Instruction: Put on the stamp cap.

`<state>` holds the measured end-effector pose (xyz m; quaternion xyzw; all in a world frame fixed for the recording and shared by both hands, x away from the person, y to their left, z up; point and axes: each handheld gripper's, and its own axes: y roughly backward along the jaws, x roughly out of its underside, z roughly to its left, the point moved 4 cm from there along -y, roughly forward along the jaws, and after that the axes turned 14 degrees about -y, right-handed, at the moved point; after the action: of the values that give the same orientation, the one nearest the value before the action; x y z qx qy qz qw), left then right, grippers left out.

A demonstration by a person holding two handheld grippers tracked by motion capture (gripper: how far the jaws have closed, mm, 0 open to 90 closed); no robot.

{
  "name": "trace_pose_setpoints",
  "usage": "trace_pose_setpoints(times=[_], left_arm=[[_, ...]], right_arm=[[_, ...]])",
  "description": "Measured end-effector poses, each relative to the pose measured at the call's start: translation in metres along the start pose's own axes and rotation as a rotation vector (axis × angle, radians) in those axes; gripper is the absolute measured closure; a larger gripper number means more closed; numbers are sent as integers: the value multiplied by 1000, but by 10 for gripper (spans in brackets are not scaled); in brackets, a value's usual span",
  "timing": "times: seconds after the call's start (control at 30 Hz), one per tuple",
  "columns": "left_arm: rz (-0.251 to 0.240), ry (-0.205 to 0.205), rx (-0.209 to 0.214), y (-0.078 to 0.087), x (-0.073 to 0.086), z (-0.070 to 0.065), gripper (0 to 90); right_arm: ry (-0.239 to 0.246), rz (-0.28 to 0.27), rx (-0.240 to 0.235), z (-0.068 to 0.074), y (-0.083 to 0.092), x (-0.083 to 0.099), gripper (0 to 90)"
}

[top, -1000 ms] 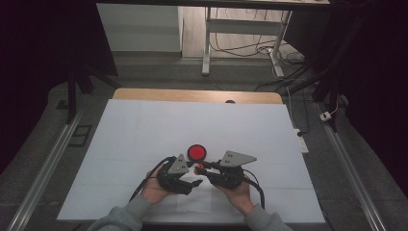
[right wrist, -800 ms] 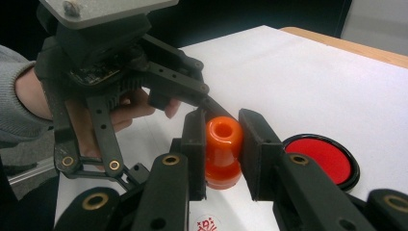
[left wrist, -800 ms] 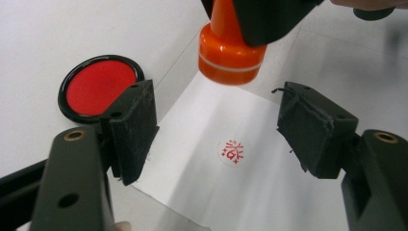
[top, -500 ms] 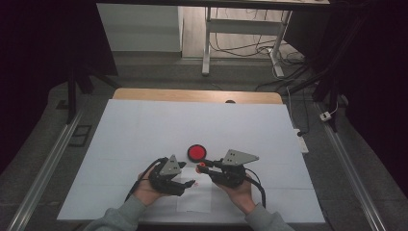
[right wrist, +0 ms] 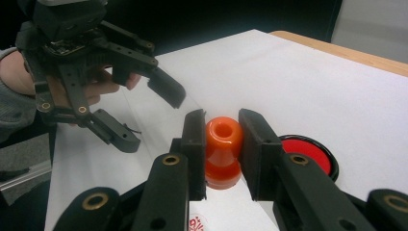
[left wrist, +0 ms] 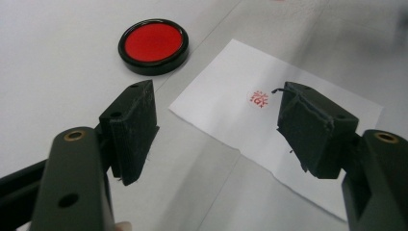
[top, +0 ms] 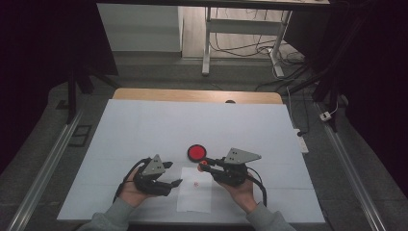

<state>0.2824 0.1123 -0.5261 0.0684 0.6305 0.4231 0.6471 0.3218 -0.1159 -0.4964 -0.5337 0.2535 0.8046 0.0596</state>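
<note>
White-covered table (top: 144,125) is carrying everything, wood edge showing at the far side. Right gripper (top: 206,163) is sitting in the person's right hand (top: 240,190), its jaws clamping together on an orange stamp (right wrist: 222,151); in the right gripper view the stamp is standing upright between the two pads, knob end up, base hanging just above the paper. Left gripper (top: 173,174) is resting in the left hand (top: 130,192) with jaws standing apart and gripping nothing, pointing toward the right gripper's jaws across the paper. White paper sheet (top: 195,195) is lying flat on the table between and under the two sets of jaws; in the left gripper view it is running behind the gap and under the right-side pad. Round black ink pad (left wrist: 153,45) with red fill is lying on the table beyond the left gripper's jaws, off the paper's corner, and just beside the right gripper's jaws in the right gripper view. Small red stamp mark (left wrist: 259,98) is showing on the paper, just beside the tip of the left gripper's right-side pad.
</note>
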Motion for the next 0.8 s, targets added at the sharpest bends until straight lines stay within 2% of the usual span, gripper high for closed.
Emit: trace_pose_setpoints(times=[0.1, 0.3, 0.5, 0.57, 0.8], left_arm=[[2, 8, -11, 5, 5, 0, 298], [-1, 50, -43, 22, 24, 1, 297], [0, 102, -95, 40, 46, 7, 291], [-5, 125, -99, 44, 50, 8, 291], [-4, 135, -114, 48, 56, 10, 288]], right_arm=[[3, 1, 5, -1, 1, -1, 720], [2, -5, 13, -5, 5, -3, 720], [-2, -18, 28, -9, 9, -6, 720], [-4, -21, 34, -11, 10, -7, 720], [-14, -44, 63, -19, 18, -13, 720]])
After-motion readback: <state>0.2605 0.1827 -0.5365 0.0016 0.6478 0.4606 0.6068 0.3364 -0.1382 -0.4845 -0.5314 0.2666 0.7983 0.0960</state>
